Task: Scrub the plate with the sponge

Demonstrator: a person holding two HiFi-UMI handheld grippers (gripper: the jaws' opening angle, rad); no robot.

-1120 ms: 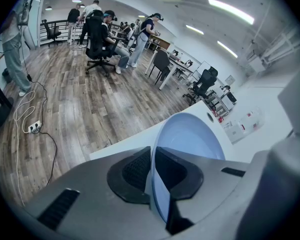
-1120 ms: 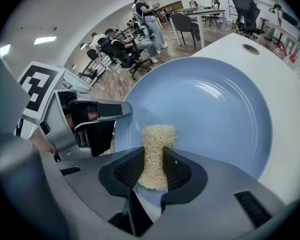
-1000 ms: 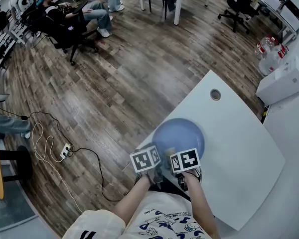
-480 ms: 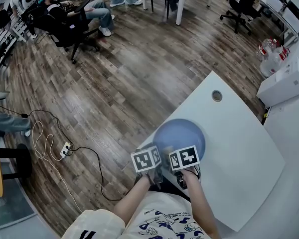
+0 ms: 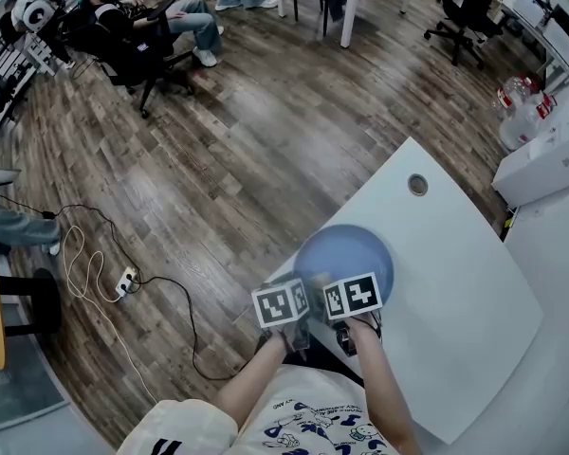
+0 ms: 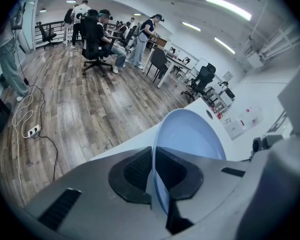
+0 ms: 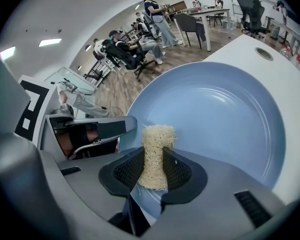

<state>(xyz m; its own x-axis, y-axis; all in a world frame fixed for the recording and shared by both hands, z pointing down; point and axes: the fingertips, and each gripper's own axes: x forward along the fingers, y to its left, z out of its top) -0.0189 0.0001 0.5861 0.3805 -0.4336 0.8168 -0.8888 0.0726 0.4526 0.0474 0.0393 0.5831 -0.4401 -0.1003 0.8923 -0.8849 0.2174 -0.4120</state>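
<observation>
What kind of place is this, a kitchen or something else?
Most likely an open office or lab, not a kitchen: black swivel chairs and white tables stand on a wood-pattern floor, and people sit at the far side.

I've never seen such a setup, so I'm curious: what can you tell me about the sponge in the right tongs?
The sponge is a pale, straw-coloured block of coarse, tangled fibres. The right tongs pinch its middle between black ribbed pads, squeezing it narrower there. Its frayed end pokes out past the pads toward the inner face of the blue plate. Whether it presses on the plate is unclear.
</observation>
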